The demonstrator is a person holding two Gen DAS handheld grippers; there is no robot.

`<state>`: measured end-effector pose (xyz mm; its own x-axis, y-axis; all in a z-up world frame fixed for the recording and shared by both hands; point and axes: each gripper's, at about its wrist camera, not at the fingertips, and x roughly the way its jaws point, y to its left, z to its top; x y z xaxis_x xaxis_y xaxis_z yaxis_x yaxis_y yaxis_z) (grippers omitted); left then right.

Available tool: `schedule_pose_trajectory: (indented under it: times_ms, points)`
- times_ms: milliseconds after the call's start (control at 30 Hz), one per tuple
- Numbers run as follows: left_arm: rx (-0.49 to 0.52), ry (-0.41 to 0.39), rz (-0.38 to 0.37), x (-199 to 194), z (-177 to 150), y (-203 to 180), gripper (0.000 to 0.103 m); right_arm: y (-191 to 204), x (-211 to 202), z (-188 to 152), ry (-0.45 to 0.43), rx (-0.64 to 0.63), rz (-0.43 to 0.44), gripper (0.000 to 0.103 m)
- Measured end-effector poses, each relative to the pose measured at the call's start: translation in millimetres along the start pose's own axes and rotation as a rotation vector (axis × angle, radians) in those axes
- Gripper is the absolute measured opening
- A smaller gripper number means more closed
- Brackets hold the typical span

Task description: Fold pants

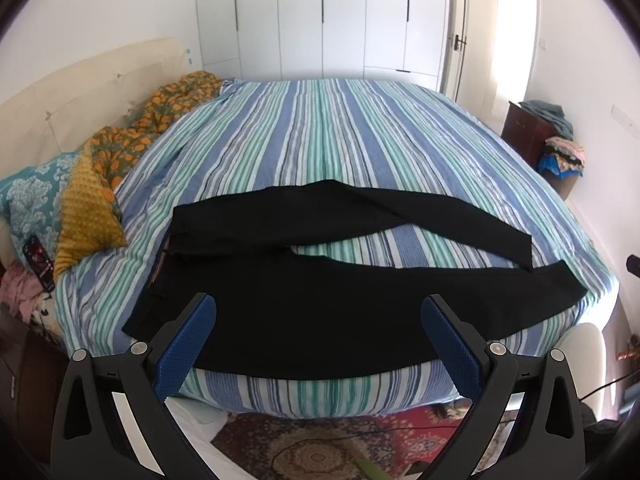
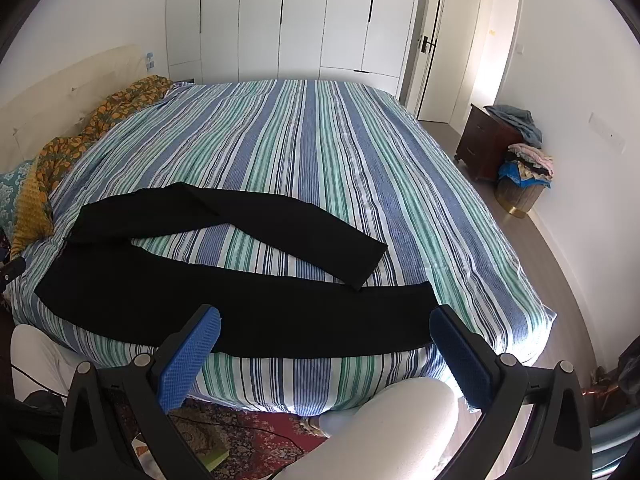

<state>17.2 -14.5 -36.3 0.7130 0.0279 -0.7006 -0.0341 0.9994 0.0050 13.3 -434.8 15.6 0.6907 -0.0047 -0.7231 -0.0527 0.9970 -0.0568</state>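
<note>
Pants [image 1: 280,320] spread crosswise on bed [image 1: 320,140], waist toward left tongs [image 1: 318,324], hems toward right tongs [image 2: 325,334]; both spread, seemingly empty.

Ahead of our left claw [image 1: 318,312] we see the bed [image 1: 320,128] under its blue, green and white striped cover, with the black pants [image 1: 280,304] spread flat across its near edge, waistband to the claw's left and both legs running right. Farther left lie a mustard pillow [image 1: 86,208], a teal patterned pillow [image 1: 28,200] and an orange-flowered quilt [image 1: 160,116]. From our right claw [image 2: 325,320] the nearer leg [image 2: 280,320] lies just ahead.
</note>
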Motion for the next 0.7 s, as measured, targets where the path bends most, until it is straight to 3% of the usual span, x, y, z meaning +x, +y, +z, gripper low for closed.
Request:
schedule_pose_trajectory:
  times_ms: [433, 700]
  points:
    - [-0.009, 0.005, 0.03, -5.8, 0.4, 5.7, 0.102, 1.5, 0.5, 0.2, 0.006, 0.002, 0.009, 0.103]
    - [-0.008, -0.047, 0.019, -19.1, 8.3, 2.2, 0.102, 10.0, -8.3, -2.0, -0.053, 0.047, 0.145, 0.103]
